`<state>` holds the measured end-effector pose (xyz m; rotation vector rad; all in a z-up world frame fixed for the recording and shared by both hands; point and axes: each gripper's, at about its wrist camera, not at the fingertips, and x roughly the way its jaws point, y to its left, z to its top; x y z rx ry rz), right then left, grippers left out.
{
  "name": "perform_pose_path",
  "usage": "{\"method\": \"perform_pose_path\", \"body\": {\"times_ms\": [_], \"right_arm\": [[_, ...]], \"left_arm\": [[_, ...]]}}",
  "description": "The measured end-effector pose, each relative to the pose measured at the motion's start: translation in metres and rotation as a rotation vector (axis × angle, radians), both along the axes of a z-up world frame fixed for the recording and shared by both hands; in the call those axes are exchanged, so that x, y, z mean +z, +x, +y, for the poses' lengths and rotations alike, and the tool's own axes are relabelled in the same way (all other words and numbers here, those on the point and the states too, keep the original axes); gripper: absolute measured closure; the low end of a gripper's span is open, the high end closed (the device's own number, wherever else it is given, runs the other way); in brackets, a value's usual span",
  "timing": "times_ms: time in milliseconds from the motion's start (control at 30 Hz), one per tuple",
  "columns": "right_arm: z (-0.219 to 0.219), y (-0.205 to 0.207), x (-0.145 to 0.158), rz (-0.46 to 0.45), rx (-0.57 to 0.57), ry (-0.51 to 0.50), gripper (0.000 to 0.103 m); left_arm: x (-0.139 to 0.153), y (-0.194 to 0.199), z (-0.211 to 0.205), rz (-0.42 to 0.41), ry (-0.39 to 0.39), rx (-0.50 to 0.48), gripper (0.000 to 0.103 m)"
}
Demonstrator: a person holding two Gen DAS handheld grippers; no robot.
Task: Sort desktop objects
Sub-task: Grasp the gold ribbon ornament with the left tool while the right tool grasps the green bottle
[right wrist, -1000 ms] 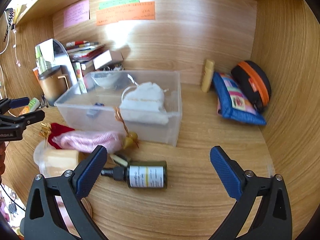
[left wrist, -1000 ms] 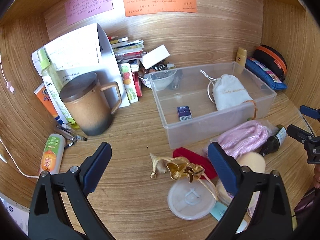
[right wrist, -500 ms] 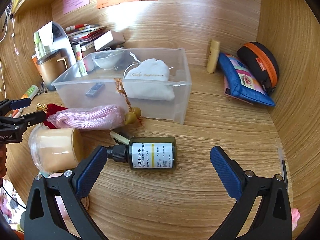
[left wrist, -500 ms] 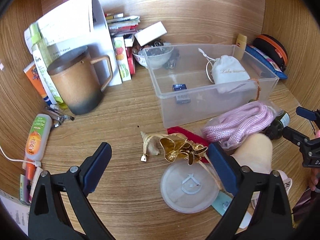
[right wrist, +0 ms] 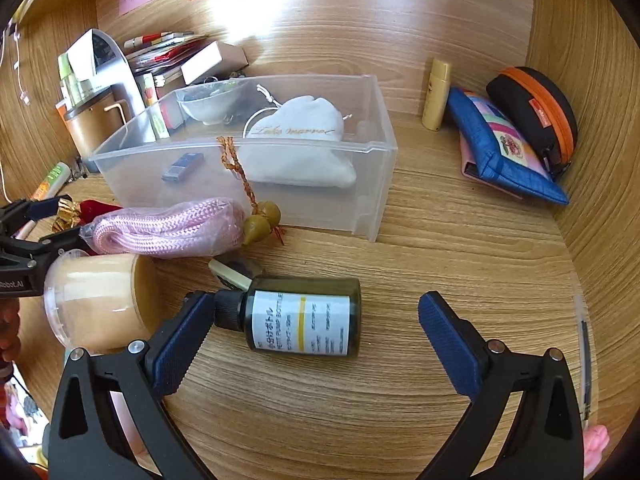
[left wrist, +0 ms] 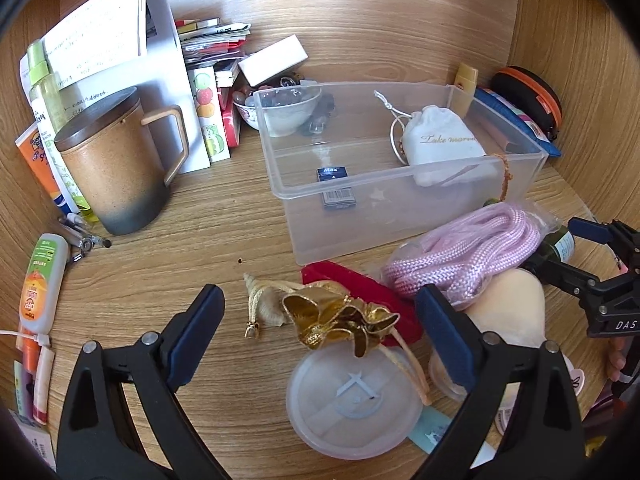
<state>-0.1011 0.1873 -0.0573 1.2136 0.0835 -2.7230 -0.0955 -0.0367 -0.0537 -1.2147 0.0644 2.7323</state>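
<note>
My left gripper (left wrist: 320, 332) is open, its fingers either side of a crumpled gold pouch (left wrist: 340, 318) lying on a red cloth (left wrist: 352, 284) above a round clear lid (left wrist: 354, 402). My right gripper (right wrist: 312, 336) is open, low over a dark green pump bottle (right wrist: 304, 328) lying on its side between its fingers. A clear plastic bin (right wrist: 372, 184) behind holds a white drawstring bag (right wrist: 298, 148) and a small blue box (left wrist: 334, 172). A bagged pink rope (right wrist: 168, 228) and a beige sponge in a clear cup (right wrist: 92, 300) lie left of the bottle.
A brown lidded mug (left wrist: 116, 168), papers, bottles and a bowl (left wrist: 286, 110) stand at the back left. A blue pouch (right wrist: 504, 148), an orange-trimmed black case (right wrist: 536, 112) and a yellow tube (right wrist: 436, 100) sit at the back right. Wooden walls enclose the desk.
Both grippers have moved forward and down. The left one now has the gold pouch between its fingers; the right one has closed in on the green bottle.
</note>
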Motion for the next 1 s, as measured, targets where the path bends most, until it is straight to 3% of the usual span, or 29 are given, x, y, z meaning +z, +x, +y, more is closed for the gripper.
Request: {"method": "perform_pose_path", "body": {"times_ms": [100,133,200,300,400,567,1000], "right_arm": [[0.0008,-0.0016,-0.0008,-0.008,0.0,-0.015,0.011],[0.0006,-0.0022,-0.0019,-0.017,0.003,-0.02,0.013],[-0.0004,-0.0026,-0.0035,-0.03,0.013,-0.026,0.022],[-0.0033,-0.0013,-0.0031,-0.022,0.022,-0.02,0.025],[-0.006,0.0007,-0.0024,-0.01,0.036,-0.017,0.034],[-0.0056,0.0024,-0.0019,-0.004,0.034,-0.021,0.036],[0.0019,0.0069,0.003,0.016,0.025,-0.057,0.041]], "left_arm": [[-0.0034,0.0005,-0.0001,-0.003,-0.004,-0.007,0.012],[-0.0053,0.0008,0.0003,-0.007,-0.01,-0.011,0.019],[-0.0085,0.0019,0.0004,-0.014,-0.003,-0.024,0.021],[-0.0085,0.003,0.0008,-0.004,0.001,-0.03,0.024],[-0.0079,0.0022,0.0029,0.001,0.006,-0.039,0.034],[-0.0077,0.001,0.005,0.001,0.029,-0.065,0.054],[-0.0028,0.0086,0.0048,0.072,-0.011,-0.044,0.07]]}}
